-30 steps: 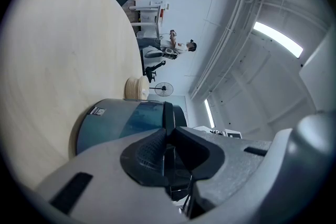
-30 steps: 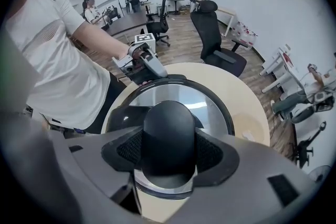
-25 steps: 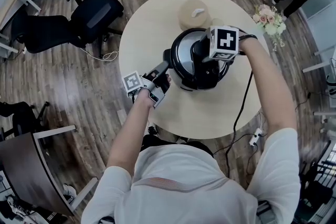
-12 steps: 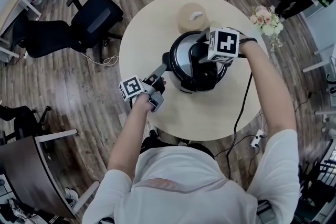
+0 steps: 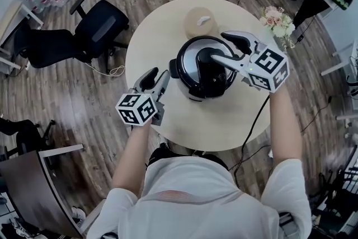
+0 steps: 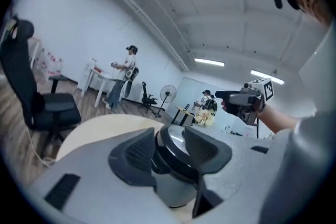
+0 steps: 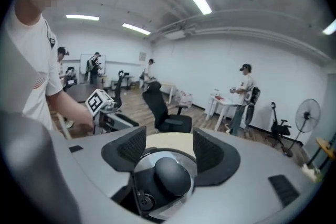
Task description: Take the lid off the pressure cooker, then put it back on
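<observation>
1. A round beige table (image 5: pixel 224 120) stands on a wooden floor (image 5: pixel 67 98).
2. A black office chair (image 5: pixel 100 22) sits to its left.
3. A tan rounded lump (image 5: pixel 199 19) lies at the table's far edge.
4. Pink flowers (image 5: pixel 275 18) stand far right.
5. A black cable (image 5: pixel 253 129) trails off the near right.

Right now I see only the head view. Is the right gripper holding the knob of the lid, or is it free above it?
Observer: Free. In its own view the right gripper has its jaws apart, and the lid knob sits lower, beyond the pads, untouched.
Operator: And the left gripper, does it hold something?
Observer: No. The left gripper has just been opening its jaws, and nothing is between the pads. The cooker shows through the gap, farther off.
Operator: Is somebody close to us?
Observer: Not close. The right gripper view shows a person standing by a white desk across the room.
</observation>
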The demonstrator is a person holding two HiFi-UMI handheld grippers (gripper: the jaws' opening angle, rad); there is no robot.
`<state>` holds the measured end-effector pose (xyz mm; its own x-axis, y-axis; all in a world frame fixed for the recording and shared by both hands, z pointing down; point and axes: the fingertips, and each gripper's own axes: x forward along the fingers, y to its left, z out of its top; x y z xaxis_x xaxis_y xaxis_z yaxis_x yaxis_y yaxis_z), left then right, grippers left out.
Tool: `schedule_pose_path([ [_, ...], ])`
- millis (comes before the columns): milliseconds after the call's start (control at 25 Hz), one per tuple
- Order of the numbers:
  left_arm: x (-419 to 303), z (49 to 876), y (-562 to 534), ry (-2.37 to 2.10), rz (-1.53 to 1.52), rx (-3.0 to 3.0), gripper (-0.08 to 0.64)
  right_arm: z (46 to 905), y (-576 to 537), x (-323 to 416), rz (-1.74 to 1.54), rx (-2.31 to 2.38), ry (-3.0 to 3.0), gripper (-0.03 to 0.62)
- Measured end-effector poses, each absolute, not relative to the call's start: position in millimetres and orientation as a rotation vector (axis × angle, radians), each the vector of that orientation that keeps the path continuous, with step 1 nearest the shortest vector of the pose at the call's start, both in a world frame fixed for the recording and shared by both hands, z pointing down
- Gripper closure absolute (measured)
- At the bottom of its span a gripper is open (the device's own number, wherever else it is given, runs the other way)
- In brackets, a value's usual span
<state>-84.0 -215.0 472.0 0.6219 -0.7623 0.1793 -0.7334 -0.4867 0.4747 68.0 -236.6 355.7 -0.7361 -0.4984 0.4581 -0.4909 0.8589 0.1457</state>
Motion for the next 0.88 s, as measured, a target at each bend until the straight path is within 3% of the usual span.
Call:
schedule_pose_path([
  [320,-64,389,-184,-1.384,0.027,2.633,0.477,295,-176,107,-0.010,1.445,-2.753,0.338],
  [400,-55,373,-173,-1.367,0.030,2.681,0.538,293,-156,113,0.017,1.493,-2.780,0.413],
  [520,-42,350,-158,-1.347,0.036,2.743,0.551,294,-131,131,0.015,1.605,-2.728,0.497],
  [600,-37,338,-151,-1.382,0.063,2.779,0.555,297,-119,150,0.015,1.731,-2.650,0.588],
  [880,-17,332,-136,-1.370,0.073,2.816,0.555,311,-95,178,0.083,1.864,-2.561,0.591],
])
